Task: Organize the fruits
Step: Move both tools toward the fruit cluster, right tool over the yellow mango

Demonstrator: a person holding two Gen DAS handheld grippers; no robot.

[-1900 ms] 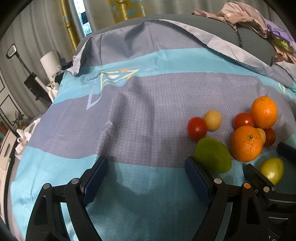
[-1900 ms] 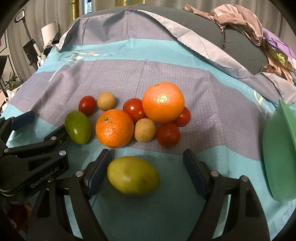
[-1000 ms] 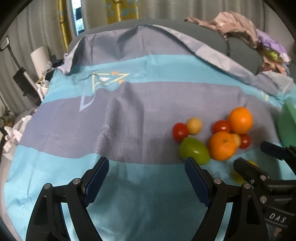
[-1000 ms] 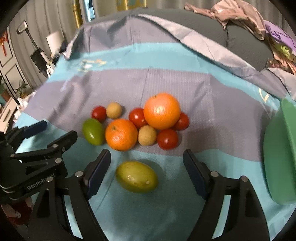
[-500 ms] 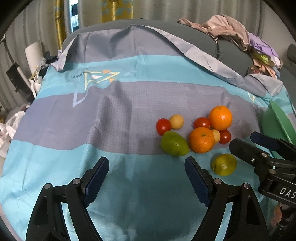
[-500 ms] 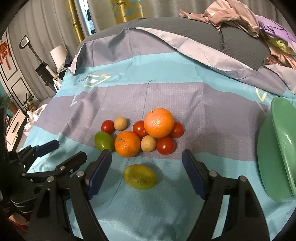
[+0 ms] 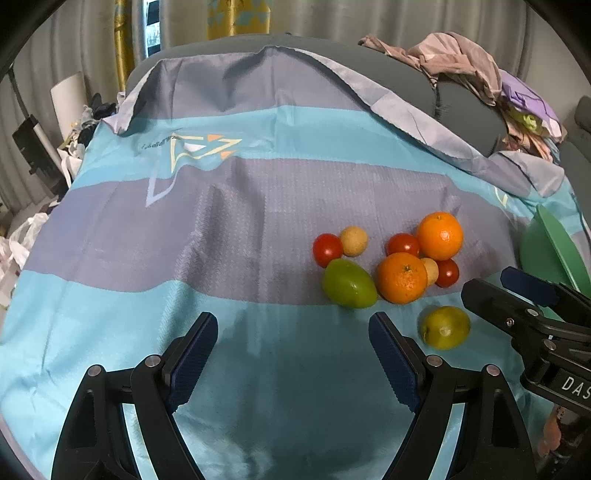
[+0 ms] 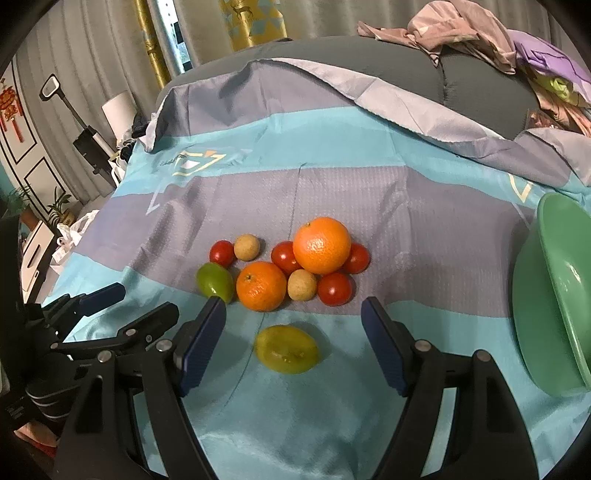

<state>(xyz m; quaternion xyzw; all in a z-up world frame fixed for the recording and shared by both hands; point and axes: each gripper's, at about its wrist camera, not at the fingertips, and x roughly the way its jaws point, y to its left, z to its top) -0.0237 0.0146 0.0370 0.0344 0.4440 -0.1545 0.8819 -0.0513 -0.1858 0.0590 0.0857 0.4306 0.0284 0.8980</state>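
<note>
Fruit lies in a loose cluster on a bed spread with a striped teal-and-grey sheet (image 8: 369, 199), most of it on the grey band near the seam with the near teal band. Larger orange (image 8: 322, 250) at the back of the cluster, smaller orange (image 8: 261, 286) in front and to its left; red tomatoes pressed around them — one (image 8: 334, 288) at the front right, one (image 8: 222, 253) off at the left end. Two small tan round fruits: one (image 8: 302, 284) wedged between the smaller orange and the front tomato, the other (image 8: 246, 247) just beside the left tomato. Green mango (image 8: 214, 282) at the left edge, close to the smaller orange. A yellow-green mango (image 8: 287, 349) lies apart from the rest on the near teal band, on its side. Green bowl (image 8: 554, 295) stands tilted at the sheet's right edge, well apart from the fruit. Right tongs (image 8: 293, 341) hang over the yellow-green mango with blue pads wide on either side of it, closing slightly, neither pad touching it — nothing gripped. Left tongs (image 7: 291, 354) spread wide over bare teal sheet to the left of the fruit, empty; the green mango (image 7: 349, 283) sits just beyond the right pad. Heap of crumpled clothes (image 8: 480, 33) on the grey bedding at the far right; curtains behind.
</note>
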